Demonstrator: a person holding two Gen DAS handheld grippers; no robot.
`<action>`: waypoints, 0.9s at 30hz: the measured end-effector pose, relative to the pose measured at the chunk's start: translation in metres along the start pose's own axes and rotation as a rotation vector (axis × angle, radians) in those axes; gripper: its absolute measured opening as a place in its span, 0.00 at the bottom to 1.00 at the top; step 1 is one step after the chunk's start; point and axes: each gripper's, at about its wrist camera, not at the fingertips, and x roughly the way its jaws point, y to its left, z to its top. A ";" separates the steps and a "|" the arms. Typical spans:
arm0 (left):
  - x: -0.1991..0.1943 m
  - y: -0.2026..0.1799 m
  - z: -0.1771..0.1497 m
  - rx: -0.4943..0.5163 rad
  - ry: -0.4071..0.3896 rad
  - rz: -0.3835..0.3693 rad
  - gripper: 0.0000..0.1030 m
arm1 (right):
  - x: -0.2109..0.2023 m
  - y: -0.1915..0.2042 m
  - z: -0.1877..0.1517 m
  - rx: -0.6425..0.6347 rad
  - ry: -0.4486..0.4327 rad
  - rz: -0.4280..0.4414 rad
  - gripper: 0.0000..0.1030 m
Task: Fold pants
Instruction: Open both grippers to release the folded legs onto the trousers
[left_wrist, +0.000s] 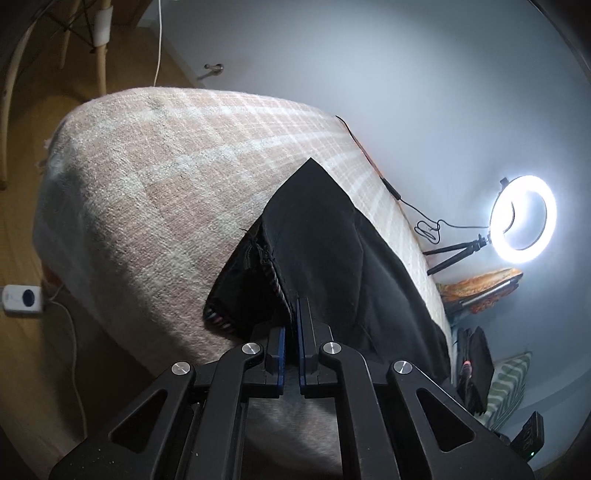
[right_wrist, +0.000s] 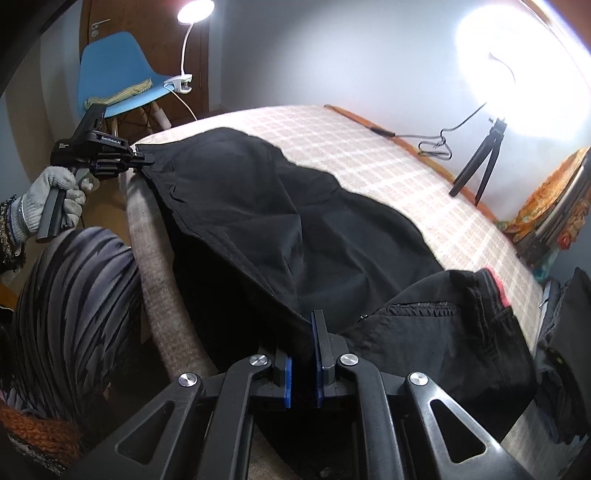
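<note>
Home bedroom: blanket-covered bed, blue chair, wooden door.

Both wrist views look closely along the same blanket-covered bed.

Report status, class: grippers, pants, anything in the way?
Left gripper and right gripper both shut on black pants. Pants spread across checked blanket. Nothing obstructing.

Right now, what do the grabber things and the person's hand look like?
Each hand-held gripper is black plastic. The left hand-held gripper and the right hand-held gripper have linked arms with triangular cut-outs, round silver bolts and blue pads on the fingers. Seen from the side, the left one has small white lettering and a black handle. The left hand wears a grey knitted glove with a dark patterned sleeve.
</note>
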 end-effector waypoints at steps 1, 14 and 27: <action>0.000 -0.002 0.000 0.016 -0.001 0.006 0.03 | 0.001 -0.001 -0.002 0.007 0.004 0.006 0.07; -0.037 -0.045 0.001 0.221 0.023 0.015 0.12 | 0.007 -0.013 -0.019 0.206 0.018 0.037 0.26; 0.012 -0.134 -0.021 0.453 0.213 -0.146 0.32 | -0.032 -0.046 -0.034 0.455 -0.058 0.018 0.60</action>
